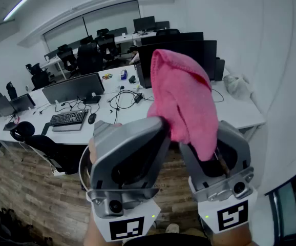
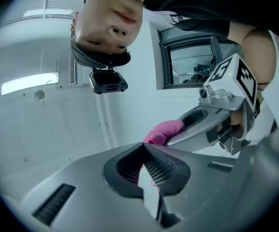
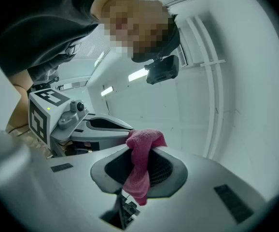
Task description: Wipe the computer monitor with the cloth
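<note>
Raised above the desk [image 1: 235,111], the pink cloth [image 1: 184,101] is pinched between the jaws of the right gripper [image 3: 138,154]. The left gripper [image 2: 145,153] is held just beside it, jaws pressed together, empty. The monitor [image 1: 208,53] is seen behind.

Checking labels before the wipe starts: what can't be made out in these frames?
- Head view: the pink cloth covers the jaw tips of the right gripper and part of the dark monitors behind it.
- Head view: small desk items are too small to identify.
- Both gripper views: no monitor in frame, so which screen gets wiped is unknown.
</note>
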`<state>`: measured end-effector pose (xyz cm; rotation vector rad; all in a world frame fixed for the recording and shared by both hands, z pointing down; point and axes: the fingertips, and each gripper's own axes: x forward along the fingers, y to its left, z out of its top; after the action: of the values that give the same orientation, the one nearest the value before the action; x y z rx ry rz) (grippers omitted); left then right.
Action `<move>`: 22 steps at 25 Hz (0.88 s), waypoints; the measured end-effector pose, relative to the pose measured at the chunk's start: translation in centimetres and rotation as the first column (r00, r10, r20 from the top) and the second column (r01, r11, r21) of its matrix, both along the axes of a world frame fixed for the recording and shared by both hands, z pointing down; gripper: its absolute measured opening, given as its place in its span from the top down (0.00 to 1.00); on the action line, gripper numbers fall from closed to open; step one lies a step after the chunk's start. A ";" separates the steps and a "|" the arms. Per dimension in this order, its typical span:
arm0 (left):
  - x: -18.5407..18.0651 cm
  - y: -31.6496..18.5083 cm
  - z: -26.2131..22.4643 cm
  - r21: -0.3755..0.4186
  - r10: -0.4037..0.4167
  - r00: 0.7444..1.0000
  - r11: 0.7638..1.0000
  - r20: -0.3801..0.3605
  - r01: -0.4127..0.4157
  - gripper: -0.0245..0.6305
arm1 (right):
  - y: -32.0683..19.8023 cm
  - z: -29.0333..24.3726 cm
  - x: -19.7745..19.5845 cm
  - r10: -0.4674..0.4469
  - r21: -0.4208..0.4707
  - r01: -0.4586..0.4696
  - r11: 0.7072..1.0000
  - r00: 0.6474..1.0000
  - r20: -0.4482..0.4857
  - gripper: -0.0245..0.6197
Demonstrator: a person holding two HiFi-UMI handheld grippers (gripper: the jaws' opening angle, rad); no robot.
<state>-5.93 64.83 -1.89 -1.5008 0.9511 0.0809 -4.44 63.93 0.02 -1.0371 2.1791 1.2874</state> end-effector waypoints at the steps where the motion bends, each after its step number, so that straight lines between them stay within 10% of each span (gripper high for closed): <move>1: 0.2 0.0 0.0 -0.002 0.000 1.000 1.000 0.001 0.000 0.96 | 0.0 0.0 0.2 0.001 0.000 -0.001 1.000 1.000 0.001 0.86; 22: 1.0 -1.9 1.6 -0.030 -0.010 1.000 0.999 0.002 0.010 0.96 | -1.4 1.5 1.7 0.032 -0.033 -0.032 0.999 0.999 0.015 0.86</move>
<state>-4.91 62.94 -0.30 -1.5238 0.9617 0.0584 -2.74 62.54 1.51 -1.0952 2.1869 1.2571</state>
